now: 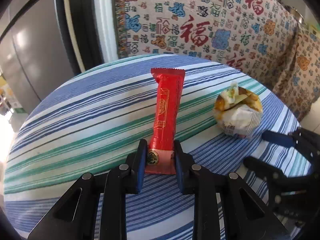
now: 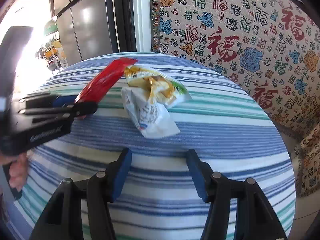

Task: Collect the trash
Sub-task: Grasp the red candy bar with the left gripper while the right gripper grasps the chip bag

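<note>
Left gripper (image 1: pixel 159 156) clamped on red wrapper's (image 1: pixel 168 108) near end, crumpled wrapper (image 2: pixel 152 104) mid-table (image 2: pixel 200 170) — right gripper (image 2: pixel 159 172) half open, empty — patterned sofa (image 2: pixel 250 30) beyond far edge

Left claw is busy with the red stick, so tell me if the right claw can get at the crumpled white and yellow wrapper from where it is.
Probably yes. The right claw is open and empty, the crumpled wrapper lies just ahead of it on the striped cloth, and nothing sits between them. The left claw, shut on the red stick packet, is off to the side.
</note>
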### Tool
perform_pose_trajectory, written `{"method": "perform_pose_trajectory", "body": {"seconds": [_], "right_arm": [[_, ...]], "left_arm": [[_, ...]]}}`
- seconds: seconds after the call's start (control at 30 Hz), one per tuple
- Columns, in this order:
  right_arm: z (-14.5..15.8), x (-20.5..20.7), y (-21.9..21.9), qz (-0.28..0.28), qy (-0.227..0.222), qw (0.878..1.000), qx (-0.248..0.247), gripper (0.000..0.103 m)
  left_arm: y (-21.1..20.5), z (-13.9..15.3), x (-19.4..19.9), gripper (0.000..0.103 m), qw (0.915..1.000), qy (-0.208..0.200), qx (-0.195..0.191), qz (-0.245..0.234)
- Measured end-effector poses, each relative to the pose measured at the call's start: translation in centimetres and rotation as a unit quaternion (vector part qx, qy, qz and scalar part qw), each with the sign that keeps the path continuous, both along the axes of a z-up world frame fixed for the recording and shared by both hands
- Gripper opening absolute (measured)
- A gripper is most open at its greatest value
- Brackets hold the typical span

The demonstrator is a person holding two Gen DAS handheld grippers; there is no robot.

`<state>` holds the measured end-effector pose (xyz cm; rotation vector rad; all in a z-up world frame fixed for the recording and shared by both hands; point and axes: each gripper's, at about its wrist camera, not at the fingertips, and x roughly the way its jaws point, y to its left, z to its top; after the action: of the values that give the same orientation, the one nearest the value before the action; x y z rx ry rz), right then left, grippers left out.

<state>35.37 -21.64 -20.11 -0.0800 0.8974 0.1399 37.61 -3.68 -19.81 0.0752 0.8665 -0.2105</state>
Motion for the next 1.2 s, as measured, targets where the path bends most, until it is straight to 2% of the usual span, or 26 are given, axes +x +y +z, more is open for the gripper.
{"method": "perform_pose_trajectory", "body": {"seconds": [0.17, 0.23, 0.3, 0.33, 0.37, 0.4, 0.6, 0.67, 0.7, 0.73, 0.77, 0.8, 0.83, 0.87, 0.9, 0.97, 1.2], "right_arm": [[-0.5, 3.8, 2.1, -0.024, 0.003, 1.000, 0.004, 0.060], [-0.5, 4.0, 2.2, -0.033, 0.001, 0.999, 0.003, 0.054], [-0.3, 3.2, 2.1, -0.032, -0.003, 0.999, -0.001, 0.043], [-0.2, 2.5, 1.9, -0.030, -0.006, 1.000, 0.001, 0.041], [0.0, 1.3, 1.6, -0.024, -0.012, 1.000, 0.008, 0.028], [-0.2, 0.6, 1.4, -0.020, -0.001, 1.000, 0.011, 0.023], [-0.2, -9.7, -0.2, 0.027, -0.006, 1.000, -0.006, 0.023], [-0.1, -13.3, -0.9, 0.034, -0.007, 0.999, -0.008, 0.023], [0.0, -14.4, -1.1, 0.034, -0.007, 0.999, -0.010, 0.025], [0.0, -15.2, -1.4, 0.028, -0.009, 0.999, -0.017, 0.025], [0.1, -15.7, -1.5, 0.022, -0.010, 0.999, -0.021, 0.035], [0.1, -16.0, -1.9, 0.011, -0.008, 1.000, -0.023, 0.062], [0.1, -16.0, -2.1, 0.001, -0.003, 1.000, -0.022, 0.077], [0.0, -15.9, -2.4, -0.008, 0.001, 1.000, -0.021, 0.087], [-0.1, -15.7, -2.7, -0.015, 0.004, 1.000, -0.016, 0.087], [-0.3, -15.3, -3.3, -0.019, 0.012, 1.000, -0.001, 0.087], [-0.5, -15.4, -3.2, -0.027, 0.015, 1.000, 0.001, 0.090]], "left_arm": [[1.8, 0.0, -2.7, 0.025, 0.9995, -0.003, 0.017, 0.025], [2.2, 0.0, -3.7, 0.025, 0.9994, -0.002, 0.017, 0.031], [2.3, 0.1, -5.0, 0.025, 0.9992, -0.003, 0.019, 0.034], [2.4, 0.0, -5.9, 0.025, 0.9992, -0.002, 0.018, 0.036], [2.5, 0.0, -6.7, 0.025, 0.9992, 0.000, 0.018, 0.036], [2.6, 0.1, -7.6, 0.025, 0.9992, 0.000, 0.017, 0.036], [3.0, 0.2, -13.7, 0.026, 0.9996, 0.006, 0.017, 0.022], [3.2, 0.3, -15.0, 0.030, 0.9997, 0.003, 0.017, 0.020], [3.3, 0.2, -15.6, 0.030, 0.9996, 0.003, 0.018, 0.020], [3.3, 0.2, -15.7, 0.041, 0.9996, 0.006, 0.014, 0.022], [3.4, 0.1, -15.8, 0.064, 0.9996, 0.008, 0.009, 0.024], [3.4, 0.0, -15.8, 0.077, 0.9995, 0.013, 0.008, 0.027], [3.5, -0.3, -15.8, 0.094, 0.9992, 0.020, 0.011, 0.034], [3.5, -0.4, -15.6, 0.095, 0.9989, 0.025, 0.011, 0.038], [3.5, -0.4, -15.6, 0.095, 0.9988, 0.024, 0.010, 0.040], [3.3, -0.6, -15.2, 0.102, 0.9987, 0.030, 0.017, 0.037], [2.6, -0.8, -14.0, 0.103, 0.9989, 0.031, 0.024, 0.024]]}}
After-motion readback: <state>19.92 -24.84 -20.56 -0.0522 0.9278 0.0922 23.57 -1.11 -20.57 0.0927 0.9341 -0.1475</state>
